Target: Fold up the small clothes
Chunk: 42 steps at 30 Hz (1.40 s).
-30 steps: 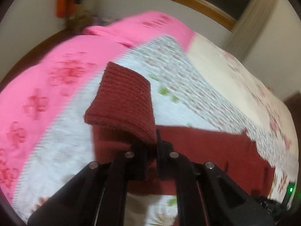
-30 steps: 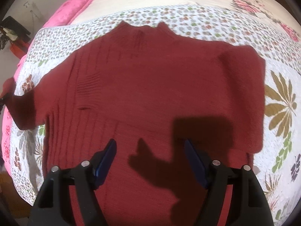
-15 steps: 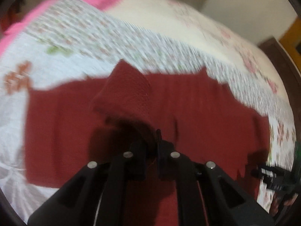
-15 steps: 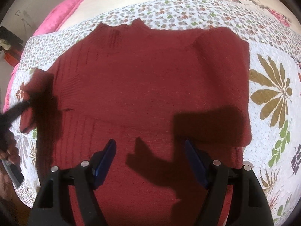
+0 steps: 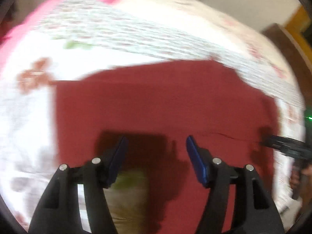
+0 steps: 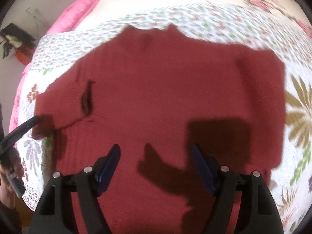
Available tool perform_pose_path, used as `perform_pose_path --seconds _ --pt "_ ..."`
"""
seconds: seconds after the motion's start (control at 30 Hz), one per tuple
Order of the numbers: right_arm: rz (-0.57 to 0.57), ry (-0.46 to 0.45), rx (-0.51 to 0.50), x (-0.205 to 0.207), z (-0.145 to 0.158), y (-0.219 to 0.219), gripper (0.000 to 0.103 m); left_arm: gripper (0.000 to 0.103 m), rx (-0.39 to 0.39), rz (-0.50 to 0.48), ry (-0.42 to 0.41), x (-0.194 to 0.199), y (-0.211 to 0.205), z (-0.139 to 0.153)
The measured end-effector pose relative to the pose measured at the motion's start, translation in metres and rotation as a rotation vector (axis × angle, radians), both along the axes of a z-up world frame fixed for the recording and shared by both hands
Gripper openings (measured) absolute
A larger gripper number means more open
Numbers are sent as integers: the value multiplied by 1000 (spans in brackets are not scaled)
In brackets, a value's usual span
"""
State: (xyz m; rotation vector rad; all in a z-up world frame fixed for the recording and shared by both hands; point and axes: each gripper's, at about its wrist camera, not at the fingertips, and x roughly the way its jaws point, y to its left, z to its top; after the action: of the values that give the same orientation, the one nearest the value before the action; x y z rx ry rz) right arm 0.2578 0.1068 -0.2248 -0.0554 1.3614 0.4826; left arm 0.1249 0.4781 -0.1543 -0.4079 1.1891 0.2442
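Both claws stand wide and hold nothing: the left claw (image 5: 155,156) and the right claw (image 6: 156,165) each hover over the dark red knitted sweater (image 6: 165,97), blue pads apart. Under it all, the bed wears a floral quilt (image 6: 243,25), with a pink blanket (image 6: 78,13) at its far edge. On the quilt the sweater lies spread flat, neck away from the right camera, its left sleeve (image 6: 58,105) folded in across the body.
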Motion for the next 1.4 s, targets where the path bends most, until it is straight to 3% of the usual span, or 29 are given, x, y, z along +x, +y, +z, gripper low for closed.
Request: perform_pose_path --seconds 0.1,0.17,0.23,0.4,0.63,0.7,0.87,1.1,1.4 --pt "44 -5 34 4 5 29 76 60 17 107 59 0 32 -17" --pt "70 2 52 6 5 48 76 60 2 115 131 1 44 -42" --pt "93 15 63 8 4 65 76 61 -7 127 124 2 45 -50" --pt "161 54 105 10 -1 103 76 63 -91 190 62 -11 61 -35" --pt "179 164 167 23 -28 144 75 71 -45 225 12 -29 69 -9" --pt "166 194 163 28 -40 149 65 71 -38 229 7 -36 71 -5" --pt "209 198 169 25 -45 157 6 72 -45 241 31 -46 71 -8" --pt "181 107 293 31 -1 123 6 72 -48 235 22 -29 58 -7" --pt "29 10 263 48 28 20 6 74 -21 146 25 13 19 -8"
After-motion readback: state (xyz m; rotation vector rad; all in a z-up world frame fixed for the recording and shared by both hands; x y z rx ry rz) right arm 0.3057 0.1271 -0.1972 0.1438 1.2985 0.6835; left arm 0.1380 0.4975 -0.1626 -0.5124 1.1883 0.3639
